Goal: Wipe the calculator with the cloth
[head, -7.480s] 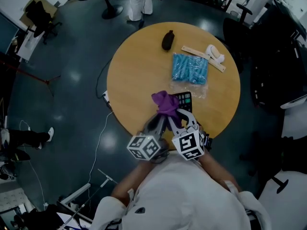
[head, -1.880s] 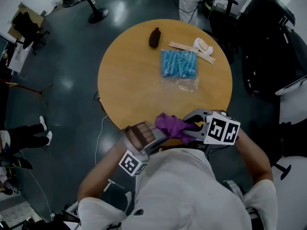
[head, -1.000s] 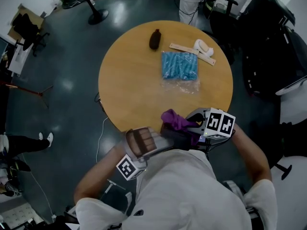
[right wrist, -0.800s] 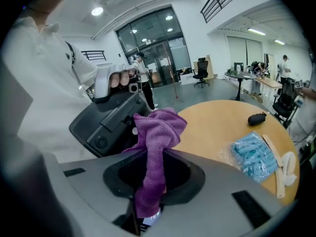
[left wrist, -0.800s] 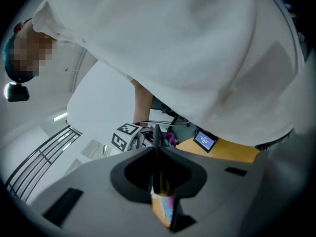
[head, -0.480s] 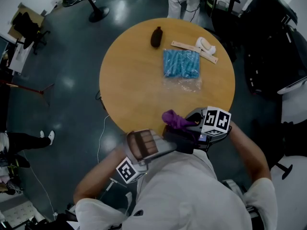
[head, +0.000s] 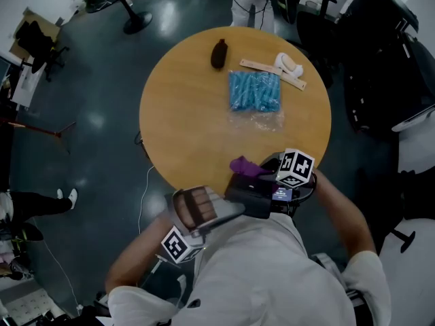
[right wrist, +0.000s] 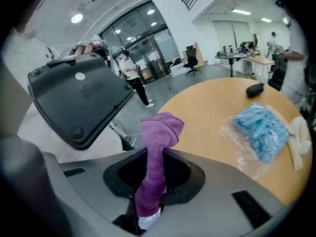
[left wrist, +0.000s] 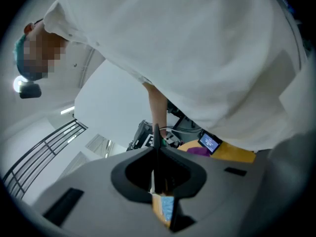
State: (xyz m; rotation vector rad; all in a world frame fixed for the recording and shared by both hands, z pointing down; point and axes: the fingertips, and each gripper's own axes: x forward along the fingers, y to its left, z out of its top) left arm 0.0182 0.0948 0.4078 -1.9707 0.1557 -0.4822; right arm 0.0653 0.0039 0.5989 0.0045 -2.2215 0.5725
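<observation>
Of the calculator we are seeing only the underside in the right gripper view, and we are not making out its keys in any view. In the left gripper view a white garment is filling most of the picture, and the calculator is showing only as a thin dark edge. It is a matte black plastic slab with rounded corners and small round feet. The left gripper is holding it tilted in the air at the near rim of the round wooden worktop, jaws nearly together and pinching that edge. The right gripper is clamping its jaws on the cloth, a purple nubbly towel bunched into a soft column near the calculator; we are unable to tell whether the two are touching. Since the earliest frame the calculator is no longer lying on the worktop
</observation>
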